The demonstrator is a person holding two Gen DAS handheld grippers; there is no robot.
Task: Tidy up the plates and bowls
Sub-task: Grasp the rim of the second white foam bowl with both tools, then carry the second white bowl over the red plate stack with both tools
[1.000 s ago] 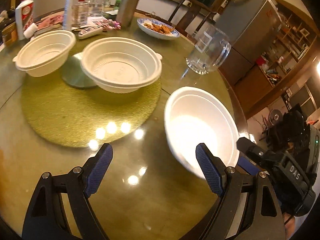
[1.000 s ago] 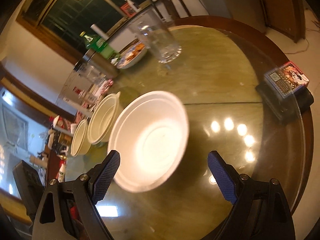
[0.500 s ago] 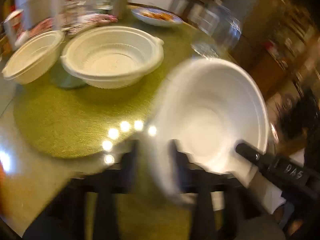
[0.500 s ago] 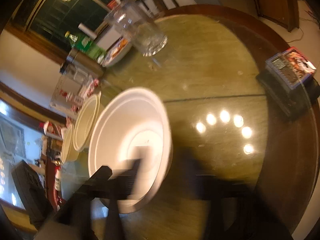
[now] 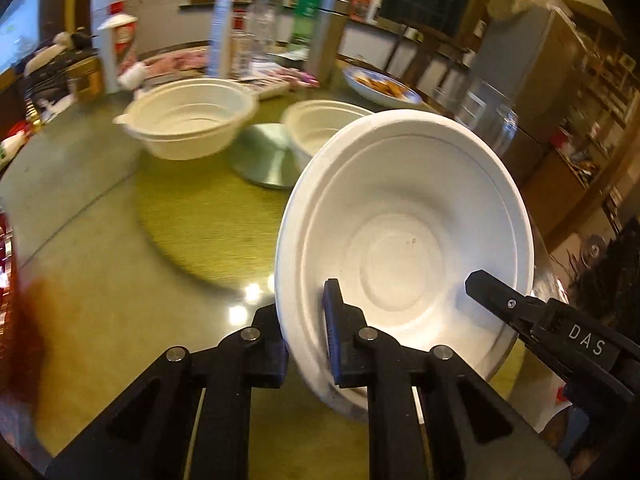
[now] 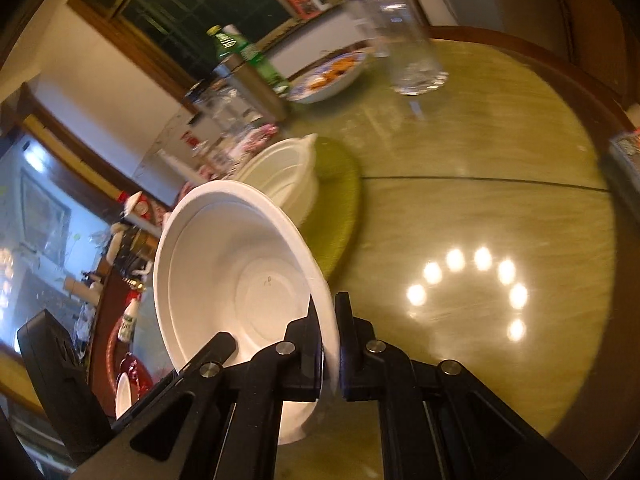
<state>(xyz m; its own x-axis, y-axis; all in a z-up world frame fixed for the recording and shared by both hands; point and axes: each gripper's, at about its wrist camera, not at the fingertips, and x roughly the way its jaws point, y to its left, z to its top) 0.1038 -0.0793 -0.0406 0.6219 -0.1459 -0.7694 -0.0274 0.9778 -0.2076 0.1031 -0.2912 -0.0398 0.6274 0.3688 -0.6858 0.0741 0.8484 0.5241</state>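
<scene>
A large white bowl point(image 5: 404, 240) is held tilted above the glass table, gripped from both sides. My left gripper point(image 5: 306, 320) is shut on its near left rim. My right gripper point(image 6: 326, 328) is shut on its right rim, and the bowl shows in the right wrist view point(image 6: 236, 280) too. The right gripper's finger also shows in the left wrist view point(image 5: 504, 300) at the bowl's right edge. Two more white bowls stand on a round green mat point(image 5: 208, 216): one at the left point(image 5: 188, 120), one behind the held bowl point(image 5: 320, 124).
A silver disc point(image 5: 268, 160) lies between the two standing bowls. A clear glass pitcher point(image 5: 488, 116), a plate of food point(image 5: 380, 86), a steel flask point(image 5: 326, 40) and bottles crowd the far side. A dark box point(image 6: 624, 160) sits at the table's right edge.
Both grippers have closed on the large bowl's opposite rims and lifted it off the table, tilted. One second ago both were open with the bowl resting between them.
</scene>
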